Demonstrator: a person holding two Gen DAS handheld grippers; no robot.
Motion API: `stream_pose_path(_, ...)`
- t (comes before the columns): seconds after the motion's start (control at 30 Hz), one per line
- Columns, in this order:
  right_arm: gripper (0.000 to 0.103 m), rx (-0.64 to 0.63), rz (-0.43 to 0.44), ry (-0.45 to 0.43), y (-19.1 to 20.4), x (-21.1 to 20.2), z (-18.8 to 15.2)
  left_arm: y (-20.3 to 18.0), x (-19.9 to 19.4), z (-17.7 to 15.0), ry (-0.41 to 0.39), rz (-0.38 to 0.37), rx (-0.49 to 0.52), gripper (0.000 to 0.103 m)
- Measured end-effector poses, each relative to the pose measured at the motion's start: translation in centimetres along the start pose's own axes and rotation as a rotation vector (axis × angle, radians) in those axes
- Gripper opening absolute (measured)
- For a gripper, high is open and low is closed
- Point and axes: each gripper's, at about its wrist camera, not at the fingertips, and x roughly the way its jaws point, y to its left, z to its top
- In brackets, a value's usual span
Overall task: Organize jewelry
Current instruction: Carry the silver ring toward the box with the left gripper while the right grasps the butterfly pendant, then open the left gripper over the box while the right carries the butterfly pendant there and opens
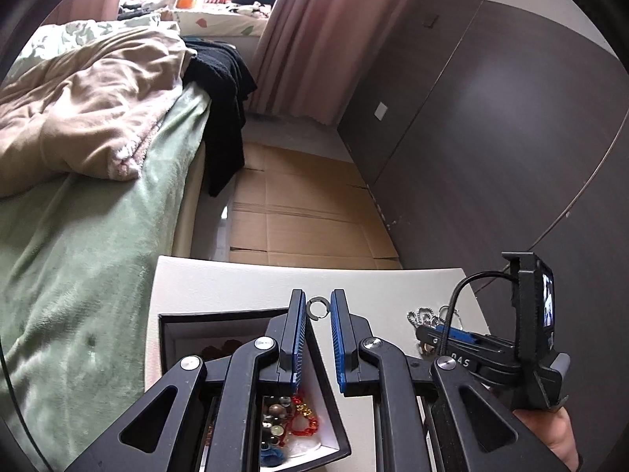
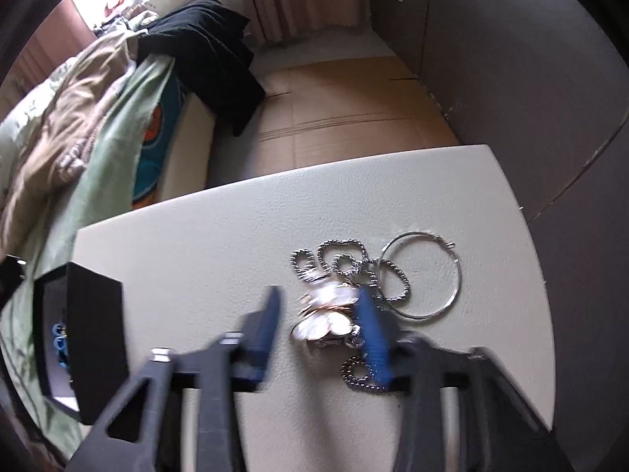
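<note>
Left gripper [image 1: 317,308] jaws are pinching a small ring [image 1: 317,308] beside the jewelry box [image 1: 251,316]; right gripper [image 2: 320,305] jaws are straddling, ungripped, the chain pile [image 2: 346,275] left on the tabletop [image 2: 204,232].

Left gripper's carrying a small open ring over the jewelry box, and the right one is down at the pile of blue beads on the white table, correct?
One thing is wrong: the pile is no blue beads. The right wrist view shows the right gripper at a silver ball chain with shell-like discs, beside a wire hoop. The left gripper does hold the small open ring, near the jewelry box.
</note>
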Motion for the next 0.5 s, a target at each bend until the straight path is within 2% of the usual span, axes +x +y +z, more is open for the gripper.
stream_pose_path(0.23, 0.030, 0.121, 0.158, 0.011, -2.6, -1.7, -0.6, -0.2, -1.2, -0.3, -0.010, 0.002, 0.012, 0.013)
stream_pose_path(0.5, 0.030, 0.160, 0.254, -0.035, -2.7, -4.4, -1.6, 0.6, -2.5, -0.7, -0.021, 0.032, -0.012, 0.013)
